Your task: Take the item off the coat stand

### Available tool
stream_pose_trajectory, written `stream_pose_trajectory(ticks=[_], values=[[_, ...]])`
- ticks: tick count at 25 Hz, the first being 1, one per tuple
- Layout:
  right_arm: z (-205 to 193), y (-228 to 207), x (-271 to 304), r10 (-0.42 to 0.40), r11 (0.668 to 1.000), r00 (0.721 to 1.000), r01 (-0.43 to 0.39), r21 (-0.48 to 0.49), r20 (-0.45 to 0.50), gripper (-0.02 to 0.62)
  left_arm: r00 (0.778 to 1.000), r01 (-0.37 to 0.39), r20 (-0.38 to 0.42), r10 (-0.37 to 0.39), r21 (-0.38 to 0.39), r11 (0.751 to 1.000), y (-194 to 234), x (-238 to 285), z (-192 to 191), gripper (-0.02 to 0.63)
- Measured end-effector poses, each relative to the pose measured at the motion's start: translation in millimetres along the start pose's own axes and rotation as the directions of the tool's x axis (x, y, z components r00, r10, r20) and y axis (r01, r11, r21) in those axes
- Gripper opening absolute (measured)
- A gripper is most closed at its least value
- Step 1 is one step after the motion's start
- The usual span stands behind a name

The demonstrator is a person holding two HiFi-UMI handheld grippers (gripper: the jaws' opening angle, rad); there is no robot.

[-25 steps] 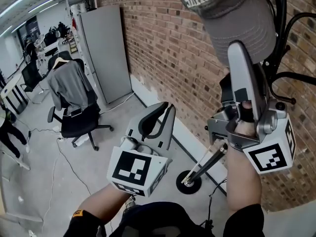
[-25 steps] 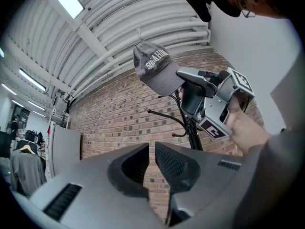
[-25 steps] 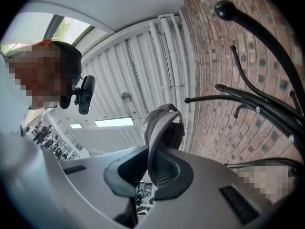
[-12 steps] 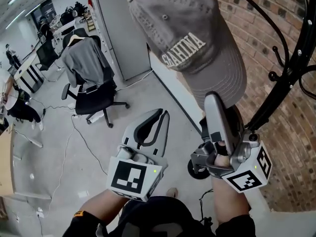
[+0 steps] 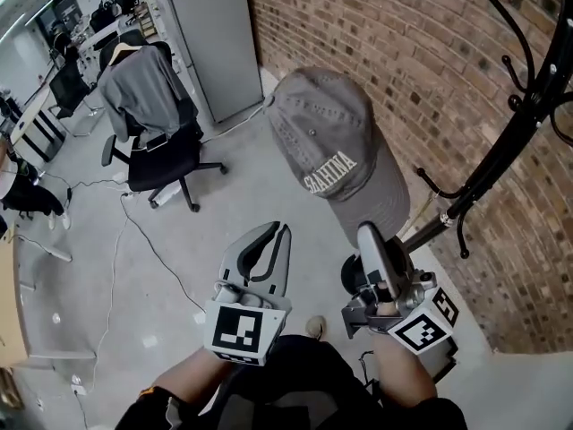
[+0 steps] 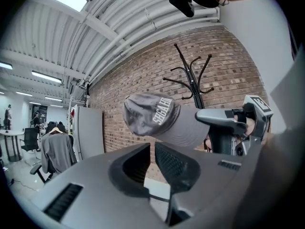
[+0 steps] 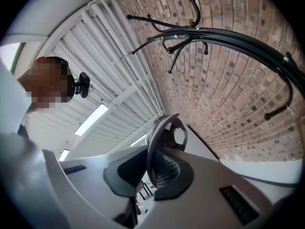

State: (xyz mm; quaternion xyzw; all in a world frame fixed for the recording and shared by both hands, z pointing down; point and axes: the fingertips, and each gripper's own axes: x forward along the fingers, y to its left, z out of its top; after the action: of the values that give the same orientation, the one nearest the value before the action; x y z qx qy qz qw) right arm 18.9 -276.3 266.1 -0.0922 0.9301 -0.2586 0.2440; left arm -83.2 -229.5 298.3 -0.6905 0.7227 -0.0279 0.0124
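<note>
A grey cap (image 5: pixel 322 133) with white lettering hangs free in the air, away from the black coat stand (image 5: pixel 501 150) on the right. My right gripper (image 5: pixel 367 236) is shut on the cap's brim, holding it up in front of the brick wall. In the right gripper view the brim's edge (image 7: pixel 153 142) runs between the jaws of the right gripper (image 7: pixel 151 168), and the coat stand (image 7: pixel 214 35) arches overhead. My left gripper (image 5: pixel 279 233) is to the left of it, shut and empty. In the left gripper view, the left gripper (image 6: pixel 152 151) faces the cap (image 6: pixel 150 116) and the coat stand (image 6: pixel 193 78).
A brick wall (image 5: pixel 421 52) runs along the right. The stand's round base (image 5: pixel 351 278) sits on the floor below the cap. An office chair (image 5: pixel 161 164) draped with a grey garment and a grey cabinet (image 5: pixel 210 34) stand at back left. Cables (image 5: pixel 134 240) trail across the floor.
The cap has come down and away from the stand's hooks, carried by my right gripper toward the left and lower. My left gripper has stayed shut beside it.
</note>
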Motion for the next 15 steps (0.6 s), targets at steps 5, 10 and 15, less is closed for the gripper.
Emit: stream_pose_trajectory(ticks=[5,10,15], values=[[-75,23,-21,-0.075,0.991,0.996,0.08,0.109,-0.049,0.031,0.998,0.023,-0.066,-0.022,0.01,1.0,36,-64,-49,0.06],[-143,67,-34,-0.128,0.976,0.988,0.141,0.168,-0.086,0.031,0.983,0.029,-0.181,-0.035,-0.038,0.999,70,-136,-94,0.06],[-209,122,-47,-0.179,0.964,0.979,0.194,0.18,-0.098,0.031,0.979,0.079,-0.183,-0.086,-0.044,0.996,96,-205,-119,0.06]])
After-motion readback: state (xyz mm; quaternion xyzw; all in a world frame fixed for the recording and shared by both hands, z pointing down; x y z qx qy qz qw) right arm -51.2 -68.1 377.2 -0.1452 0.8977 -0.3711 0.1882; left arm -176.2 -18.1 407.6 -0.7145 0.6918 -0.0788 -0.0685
